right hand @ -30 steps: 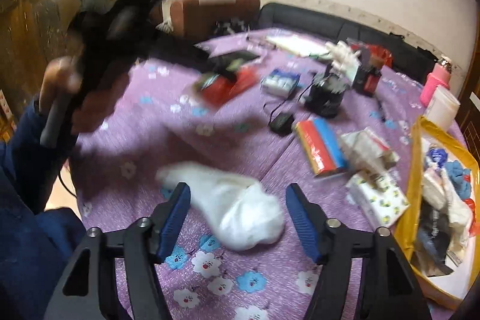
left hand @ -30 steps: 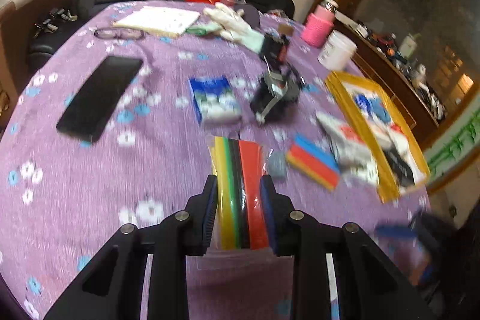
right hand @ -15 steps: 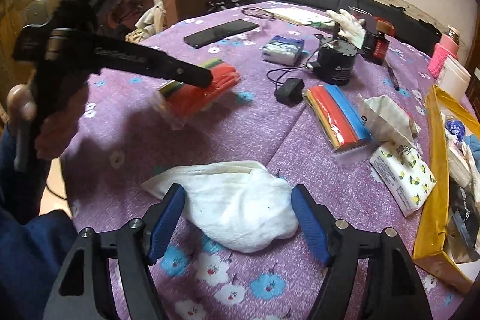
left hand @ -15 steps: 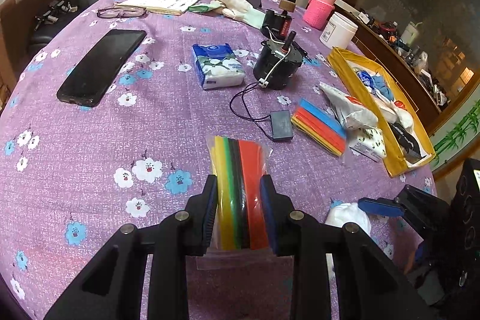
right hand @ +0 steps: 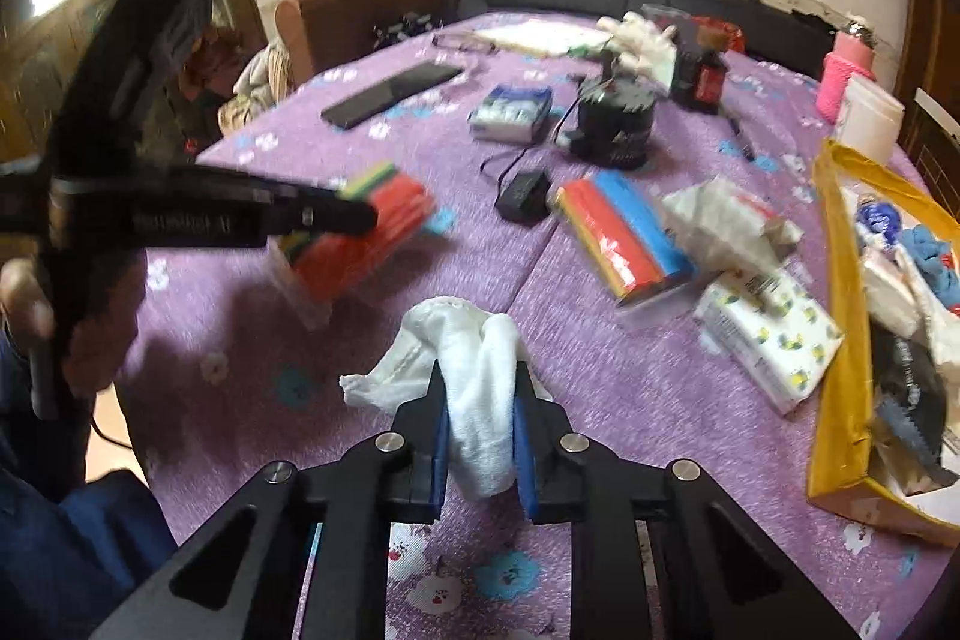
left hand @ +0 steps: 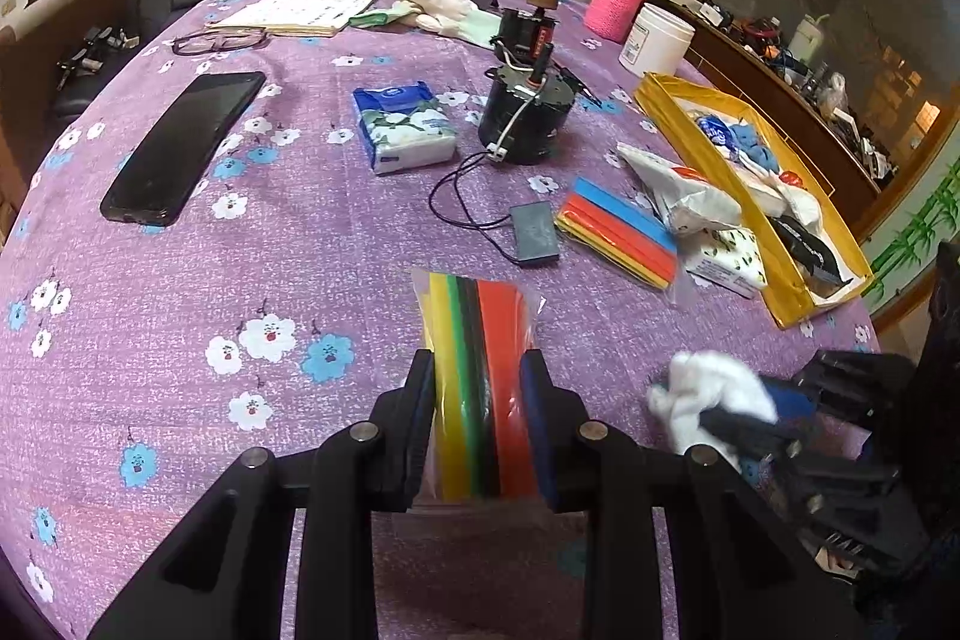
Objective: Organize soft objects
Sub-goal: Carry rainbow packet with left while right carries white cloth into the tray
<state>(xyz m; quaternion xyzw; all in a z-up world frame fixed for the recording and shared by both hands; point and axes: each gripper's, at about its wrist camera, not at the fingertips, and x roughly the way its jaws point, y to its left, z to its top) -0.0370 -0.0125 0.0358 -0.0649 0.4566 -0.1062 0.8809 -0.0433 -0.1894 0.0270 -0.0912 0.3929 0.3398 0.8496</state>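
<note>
Partway through, by the look of it: the yellow cardboard tray (left hand: 798, 307) at the table's right edge holds some soft bits already, while a second striped foam pack (left hand: 618, 241) and tissue packs lie out on the purple flowered table (left hand: 180, 280). The left gripper (left hand: 480, 418) has its jaws clamped on the clear bag of coloured foam strips (left hand: 480, 340), lifted off the cloth. The right gripper (right hand: 480, 436), jaws wide half a second ago, has just pinched the crumpled white cloth (right hand: 480, 388) at the near edge.

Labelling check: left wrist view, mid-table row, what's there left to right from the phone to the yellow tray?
black phone → blue tissue pack → black cylindrical device → bag of coloured strips → yellow tray.
</note>
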